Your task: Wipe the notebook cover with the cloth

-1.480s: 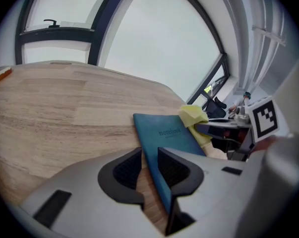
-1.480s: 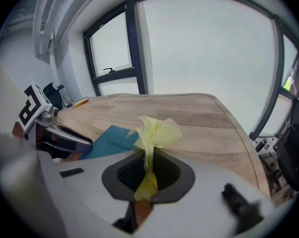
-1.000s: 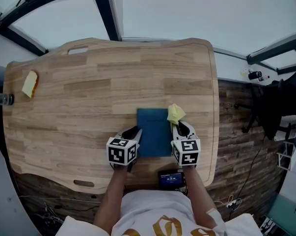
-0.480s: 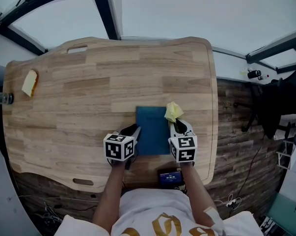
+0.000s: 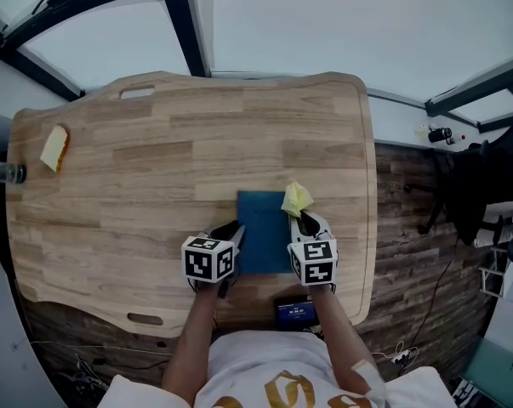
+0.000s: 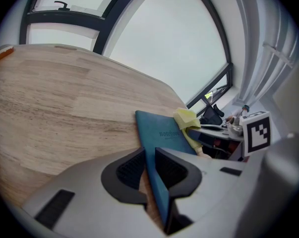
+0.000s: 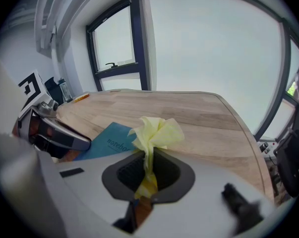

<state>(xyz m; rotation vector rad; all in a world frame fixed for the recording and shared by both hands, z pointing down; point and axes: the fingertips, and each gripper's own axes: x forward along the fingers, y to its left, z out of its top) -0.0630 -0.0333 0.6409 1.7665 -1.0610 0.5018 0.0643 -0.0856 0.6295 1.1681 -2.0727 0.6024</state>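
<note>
A blue notebook (image 5: 262, 228) lies on the wooden table (image 5: 154, 168) near its front edge. My left gripper (image 5: 230, 233) is shut on the notebook's (image 6: 161, 138) left edge, the cover pinched between its jaws. My right gripper (image 5: 302, 222) is shut on a crumpled yellow cloth (image 5: 296, 199), which sits at the notebook's top right corner. In the right gripper view the cloth (image 7: 155, 133) sticks up from the jaws, with the notebook (image 7: 109, 140) just to its left. The cloth (image 6: 187, 119) also shows in the left gripper view beyond the notebook.
A yellow and orange sponge (image 5: 54, 146) lies at the table's far left edge, beside a dark bottle cap (image 5: 1, 172). A small dark device (image 5: 296, 314) sits at the table's front edge below the grippers. Windows and a dark chair (image 5: 469, 185) lie beyond the right side.
The right gripper with the cloth has slid a little left and nearer, onto the notebook's top right corner. The left gripper has kept its hold on the notebook.
</note>
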